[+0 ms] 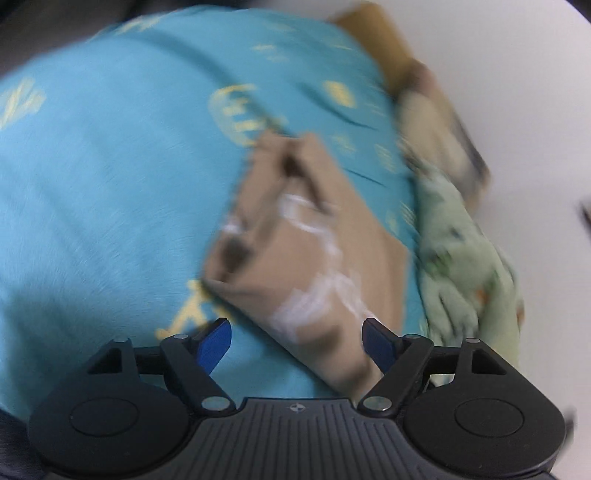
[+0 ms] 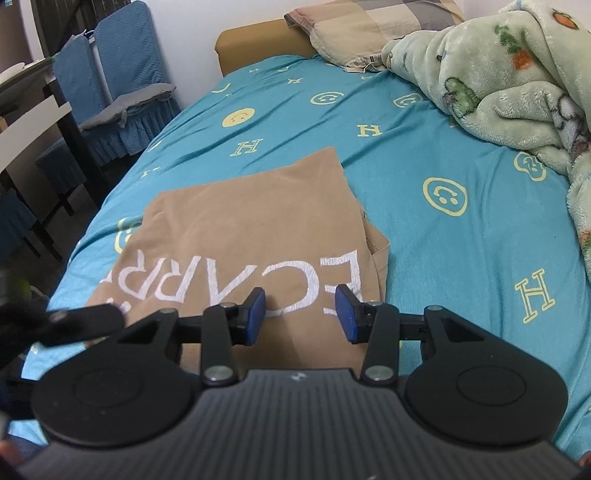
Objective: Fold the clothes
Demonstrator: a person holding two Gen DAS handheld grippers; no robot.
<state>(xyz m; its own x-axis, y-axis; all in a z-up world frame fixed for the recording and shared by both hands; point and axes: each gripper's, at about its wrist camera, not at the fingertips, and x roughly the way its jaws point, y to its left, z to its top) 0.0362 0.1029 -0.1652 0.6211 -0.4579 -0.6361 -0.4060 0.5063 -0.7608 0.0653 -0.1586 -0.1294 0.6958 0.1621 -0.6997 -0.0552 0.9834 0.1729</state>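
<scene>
A tan shirt [image 2: 243, 236] with white lettering lies folded on the teal bed sheet [image 2: 424, 229]. It also shows in the blurred left wrist view [image 1: 306, 251], lying on the sheet [image 1: 110, 184]. My right gripper [image 2: 301, 312] is open and empty, hovering just above the shirt's near edge. My left gripper [image 1: 297, 341] is open and empty, above the shirt's near corner. Part of the left gripper [image 2: 85, 323] shows blurred at the left of the right wrist view.
A pale green fleece blanket [image 2: 517, 92] is bunched at the bed's far right, also in the left wrist view [image 1: 465, 266]. A pillow [image 2: 362, 26] lies by the tan headboard [image 2: 255, 40]. Blue-covered chairs [image 2: 114, 81] and a table [image 2: 29, 122] stand left of the bed.
</scene>
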